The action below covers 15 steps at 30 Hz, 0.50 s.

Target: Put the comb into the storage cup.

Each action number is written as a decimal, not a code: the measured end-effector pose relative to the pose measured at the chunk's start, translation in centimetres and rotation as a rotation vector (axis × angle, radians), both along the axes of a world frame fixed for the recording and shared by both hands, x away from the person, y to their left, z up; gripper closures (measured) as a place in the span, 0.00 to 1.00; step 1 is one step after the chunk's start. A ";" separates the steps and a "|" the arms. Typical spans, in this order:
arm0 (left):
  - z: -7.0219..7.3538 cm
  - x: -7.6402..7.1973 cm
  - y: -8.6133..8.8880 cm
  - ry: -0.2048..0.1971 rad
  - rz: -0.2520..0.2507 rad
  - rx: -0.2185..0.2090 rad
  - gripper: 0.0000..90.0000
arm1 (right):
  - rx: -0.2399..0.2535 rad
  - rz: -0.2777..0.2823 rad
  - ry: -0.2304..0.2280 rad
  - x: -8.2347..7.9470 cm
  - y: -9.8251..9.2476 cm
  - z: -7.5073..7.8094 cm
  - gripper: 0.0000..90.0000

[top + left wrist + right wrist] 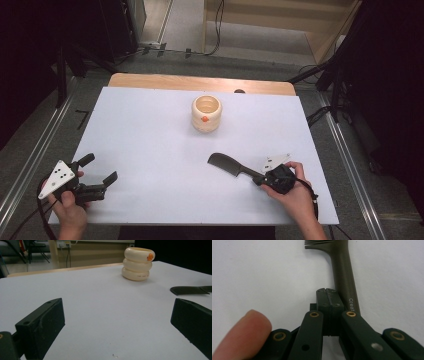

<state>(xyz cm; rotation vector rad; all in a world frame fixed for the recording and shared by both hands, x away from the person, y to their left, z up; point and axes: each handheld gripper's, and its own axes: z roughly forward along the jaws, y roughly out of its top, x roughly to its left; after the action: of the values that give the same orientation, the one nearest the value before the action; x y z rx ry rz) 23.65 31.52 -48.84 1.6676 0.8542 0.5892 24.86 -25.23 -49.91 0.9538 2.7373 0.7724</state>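
Cream ringed cup (206, 113) stands far centre on the white table (150, 145). Dark comb (231, 165) lies near right, handle at right gripper (265, 179). Left gripper (102, 170) near left, jaws spread

On the white bench (150, 150) there is one dark comb (231, 165) and one cream ribbed cup (206, 113) built of three stacked rings, bearing one orange mark. Two hand-held grippers: left gripper (97, 173), right gripper (260, 180).
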 end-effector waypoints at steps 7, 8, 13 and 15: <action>0.0 0.0 0.0 0.000 0.000 0.002 0.00 | -0.005 0.007 -0.004 0.3 -0.1 0.0 0.98; 0.0 0.0 0.0 -0.001 -0.001 0.001 0.00 | -0.012 0.012 -0.008 0.3 -0.1 0.1 0.98; 0.0 0.0 0.0 0.000 -0.001 -0.006 0.00 | 0.000 0.045 -0.015 -0.2 -0.1 1.1 0.97; 0.0 0.0 0.0 0.001 -0.001 -0.004 0.00 | -0.004 0.044 -0.021 -0.3 -0.1 1.4 0.92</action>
<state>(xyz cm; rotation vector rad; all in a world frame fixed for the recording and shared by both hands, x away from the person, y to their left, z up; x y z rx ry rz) 23.65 31.55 -48.84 1.6646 0.8547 0.5855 24.59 -25.34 -48.49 0.8820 2.7497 0.7800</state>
